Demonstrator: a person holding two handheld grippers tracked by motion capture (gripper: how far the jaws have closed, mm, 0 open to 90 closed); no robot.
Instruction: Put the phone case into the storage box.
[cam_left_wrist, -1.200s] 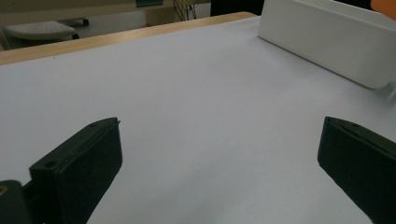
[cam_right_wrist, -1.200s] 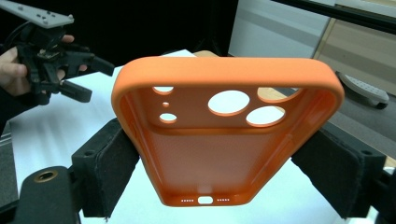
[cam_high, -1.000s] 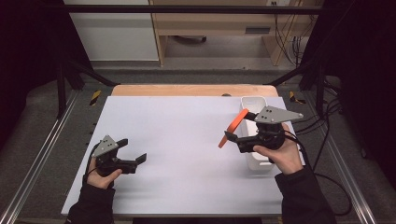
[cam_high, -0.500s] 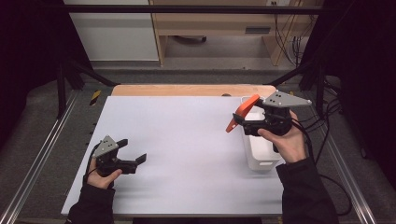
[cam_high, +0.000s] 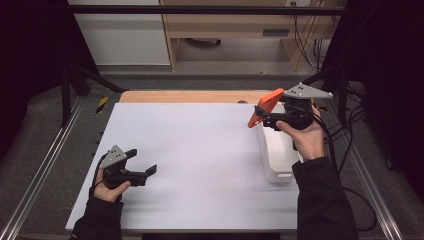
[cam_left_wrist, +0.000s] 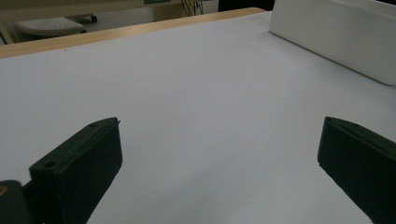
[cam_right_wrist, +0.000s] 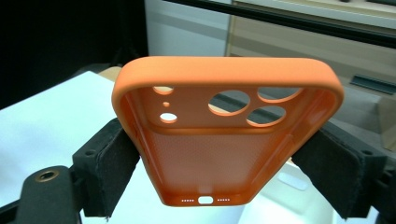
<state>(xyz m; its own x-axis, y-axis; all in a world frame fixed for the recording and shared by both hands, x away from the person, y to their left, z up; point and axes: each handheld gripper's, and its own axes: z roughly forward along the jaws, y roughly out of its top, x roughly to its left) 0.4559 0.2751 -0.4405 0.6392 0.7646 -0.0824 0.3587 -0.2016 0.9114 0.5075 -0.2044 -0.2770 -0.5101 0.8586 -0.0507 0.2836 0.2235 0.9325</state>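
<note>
An orange phone case (cam_high: 263, 106) (cam_right_wrist: 224, 135) hangs in the air over the far end of a white bin (cam_high: 278, 152), tilted up. My right gripper (cam_high: 260, 116) (cam_right_wrist: 219, 163) is shut on it, black pads pressing its two long sides; in the right gripper view its open inside and camera cut-outs face me. At the near left of the white table (cam_high: 195, 150) my left gripper (cam_high: 141, 162) (cam_left_wrist: 217, 158) rests low and open, with nothing between its jaws.
The white bin (cam_left_wrist: 336, 35) runs along the table's right side, under my right forearm. A wooden strip (cam_high: 190, 96) edges the far side of the table. Metal rails (cam_high: 45, 165) flank the table left and right. Cables (cam_high: 350, 125) trail at the right.
My right gripper has carried the orange case to the right and upward, from over the table surface to above the bin's far end. The left gripper has kept still.
</note>
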